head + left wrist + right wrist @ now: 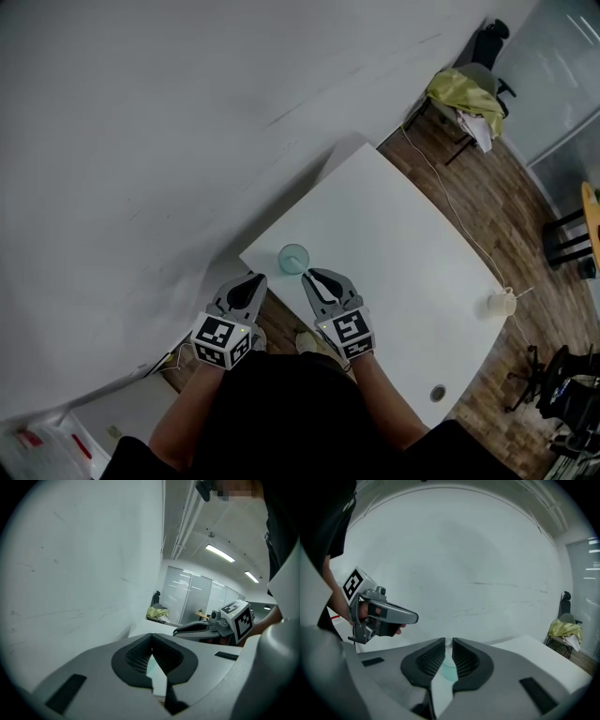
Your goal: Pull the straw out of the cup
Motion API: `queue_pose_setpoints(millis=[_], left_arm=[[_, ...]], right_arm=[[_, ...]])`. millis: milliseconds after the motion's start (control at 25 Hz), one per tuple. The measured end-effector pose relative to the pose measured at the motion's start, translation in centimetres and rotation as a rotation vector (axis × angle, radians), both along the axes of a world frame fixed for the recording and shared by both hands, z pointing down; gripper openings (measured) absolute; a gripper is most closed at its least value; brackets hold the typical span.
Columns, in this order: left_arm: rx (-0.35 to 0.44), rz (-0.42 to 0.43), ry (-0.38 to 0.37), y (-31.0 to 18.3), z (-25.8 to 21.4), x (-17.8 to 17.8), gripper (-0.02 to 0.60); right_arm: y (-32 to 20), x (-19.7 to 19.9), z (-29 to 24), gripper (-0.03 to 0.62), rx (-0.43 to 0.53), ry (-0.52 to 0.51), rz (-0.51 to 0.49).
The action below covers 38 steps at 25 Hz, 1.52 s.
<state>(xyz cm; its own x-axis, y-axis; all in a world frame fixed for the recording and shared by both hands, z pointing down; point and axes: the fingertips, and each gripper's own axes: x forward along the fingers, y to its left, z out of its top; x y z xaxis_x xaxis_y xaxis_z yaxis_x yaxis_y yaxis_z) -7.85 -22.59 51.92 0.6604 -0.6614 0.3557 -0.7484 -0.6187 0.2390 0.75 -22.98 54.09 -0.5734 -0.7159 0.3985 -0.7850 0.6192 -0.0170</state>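
Note:
A small white cup (502, 302) with a thin straw (521, 292) sticking out to the right stands at the right edge of the white table (394, 234), far from both grippers. My left gripper (255, 279) (151, 635) hovers off the table's near-left corner, shut and holding nothing. My right gripper (311, 275) (448, 641) hangs over the near edge, jaws closed to a thin slit with nothing in them. A teal translucent cup (293, 258) (449, 670) stands just ahead of the right gripper's tips. No straw shows in it.
A grey wall (187, 141) runs along the table's left side. A chair draped with yellow-green cloth (466, 94) stands beyond the far corner on wood floor. A cable (459, 220) trails past the table's right edge. The tabletop has a round hole (438, 393) near me.

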Motion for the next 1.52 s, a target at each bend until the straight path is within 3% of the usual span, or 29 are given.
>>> queue_pose_setpoints(millis=[480, 1200, 1520], left_arm=[[0.077, 0.020, 0.013, -0.6, -3.6, 0.0, 0.015], [0.099, 0.006, 0.039, -0.6, -5.7, -0.2, 0.015], [0.096, 0.004, 0.037, -0.5, -5.6, 0.0, 0.015]], right_arm=[[1.0, 2.7, -5.9, 0.058, 0.040, -0.208, 0.048], [2.3, 5.3, -10.3, 0.057, 0.087, -0.336, 0.044], [2.3, 5.4, -10.1, 0.057, 0.076, -0.337, 0.033]])
